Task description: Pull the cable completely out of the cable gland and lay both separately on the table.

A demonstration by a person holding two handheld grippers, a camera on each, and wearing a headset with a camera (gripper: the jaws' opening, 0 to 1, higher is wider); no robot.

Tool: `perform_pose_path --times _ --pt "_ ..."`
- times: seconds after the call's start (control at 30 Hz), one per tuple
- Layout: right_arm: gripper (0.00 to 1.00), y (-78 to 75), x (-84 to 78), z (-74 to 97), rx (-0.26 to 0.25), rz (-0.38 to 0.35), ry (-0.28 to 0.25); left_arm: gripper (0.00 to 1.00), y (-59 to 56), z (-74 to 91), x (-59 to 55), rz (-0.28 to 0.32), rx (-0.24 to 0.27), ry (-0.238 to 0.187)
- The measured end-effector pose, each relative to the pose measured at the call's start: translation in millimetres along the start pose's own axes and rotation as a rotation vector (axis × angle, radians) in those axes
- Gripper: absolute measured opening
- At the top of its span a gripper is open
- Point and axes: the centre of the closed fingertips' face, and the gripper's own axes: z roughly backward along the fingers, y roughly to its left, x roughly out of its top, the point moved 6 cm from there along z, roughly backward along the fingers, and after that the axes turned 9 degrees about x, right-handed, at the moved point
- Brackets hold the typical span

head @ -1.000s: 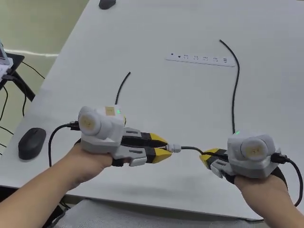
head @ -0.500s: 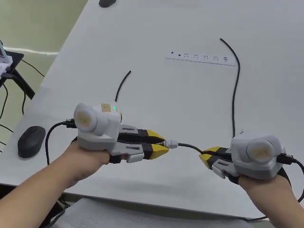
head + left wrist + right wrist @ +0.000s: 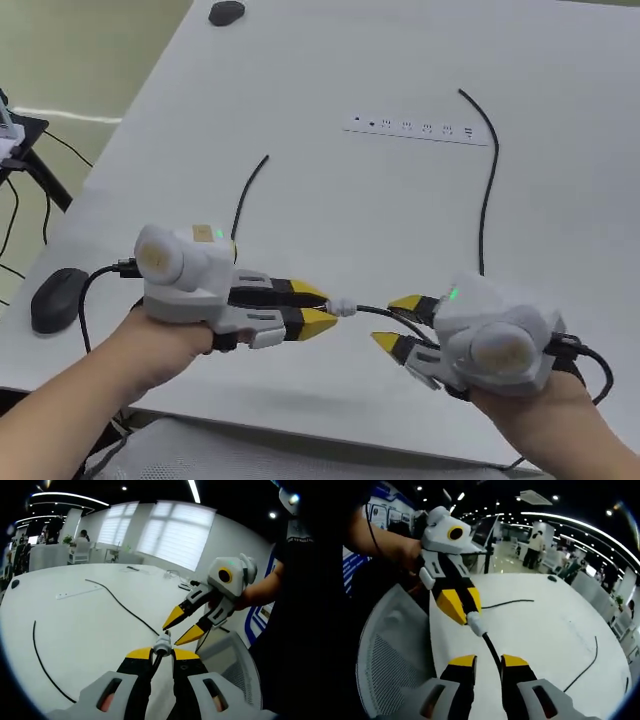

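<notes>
Working over a broad white table (image 3: pixel 330 215), with bare surface open through the middle and out to the far right. Just past the near edge, a grey mesh seat (image 3: pixel 385 670) under the hands. Across the tabletop, a long black cable (image 3: pixel 487 190) curving from the far right, past the end of a white power strip (image 3: pixel 418 130), toward the near side; a shorter loose wire (image 3: pixel 248 190) well apart on the left. Hovering above the near edge, the left gripper (image 3: pixel 327 308) pointing right and the right gripper (image 3: pixel 395 322) facing it, tips near but apart. One dark mouse (image 3: pixel 55 298) close to the left edge, another (image 3: pixel 227 13) at the far edge. Smallest, a white cable gland (image 3: pixel 341 307), clenched tight in the left gripper's tips and held off the table, with the cable's near end leaving it and passing between the right gripper's spread, released jaws, pinched by neither.
</notes>
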Motion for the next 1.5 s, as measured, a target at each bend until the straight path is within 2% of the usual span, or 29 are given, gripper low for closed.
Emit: perform_pose_path --times 0.07,0.1,0.2,0.27,0.33,0.37,0.43,0.63,0.7,0.73,0.8,0.87,0.9,0.97,1.03,1.07,1.13,1.17,1.2,1.5 --pt "0.13 -1.0 4.1 -2.2 0.002 0.061 0.019 0.13 -2.9 0.5 -0.7 -0.004 0.009 -0.002" --pt "0.13 0.8 4.5 -4.1 0.023 0.069 0.024 0.13 -4.9 1.2 -1.8 -0.006 0.021 0.003" --pt "0.09 0.6 3.7 -9.5 0.046 0.062 0.011 0.13 -8.6 2.0 -2.5 0.005 0.04 -0.002" --pt "0.03 -2.4 -1.0 -12.1 0.053 0.051 0.019 0.13 -10.4 0.0 -7.4 0.001 0.051 0.018" --pt "0.03 -1.0 -0.6 -12.9 0.071 0.034 -0.002 0.13 -11.7 -0.3 -8.8 0.005 0.06 0.02" --pt "0.03 0.3 -0.8 -11.6 0.072 0.037 0.008 0.13 -12.1 0.3 -8.7 0.004 0.063 0.018" --pt "0.02 2.8 -0.1 -10.2 0.079 0.087 0.009 0.13 -12.9 2.0 -8.1 0.001 0.068 0.007" --pt "0.0 8.6 3.3 -9.2 0.102 0.088 0.017 0.13 -14.4 7.9 -7.4 -0.036 0.035 -0.001" --pt "0.0 10.8 6.3 -6.9 0.101 0.094 0.013 0.13 -13.8 10.8 -5.8 -0.046 0.013 -0.013" --pt "0.0 12.2 7.6 -5.4 0.104 0.053 0.018 0.13 -14.6 11.3 -5.0 -0.05 -0.003 -0.015" --pt "0.0 14.5 8.9 -3.9 0.098 0.071 0.019 0.13 -16.0 11.5 -3.2 -0.074 -0.025 -0.031" --pt "0.0 14.6 9.8 -5.7 0.094 0.062 0.042 0.13 -15.2 10.5 -4.6 -0.073 -0.034 -0.023" --pt "0.0 17.0 12.5 -6.6 0.101 0.071 0.034 0.13 -17.1 9.9 -4.6 -0.089 -0.05 -0.023" --pt "0.0 16.9 12.8 -8.9 0.104 0.1 0.06 0.13 -16.2 10.2 -4.6 -0.107 -0.042 -0.014" --pt "0.0 18.4 12.3 -13.0 0.137 0.149 0.077 0.14 -15.1 11.1 -6.0 -0.128 -0.049 -0.001" --pt "0.0 18.0 11.7 -13.5 0.144 0.138 0.075 0.14 -13.3 11.0 -7.1 -0.125 -0.054 0.002" --pt "0.0 17.7 12.4 -13.7 0.175 0.153 0.059 0.14 -12.6 12.0 -7.2 -0.128 -0.058 -0.002" --pt "0.0 19.2 15.6 -14.0 0.207 0.177 0.026 0.14 -10.8 13.0 -7.1 -0.126 -0.057 -0.01" --pt "0.0 17.1 15.9 -11.8 0.211 0.17 0.027 0.14 -9.8 13.1 -7.7 -0.101 -0.055 -0.014" --pt "0.0 17.1 17.3 -7.9 0.319 0.226 0.011 0.15 -15.0 15.6 -8.8 -0.097 -0.054 -0.031"
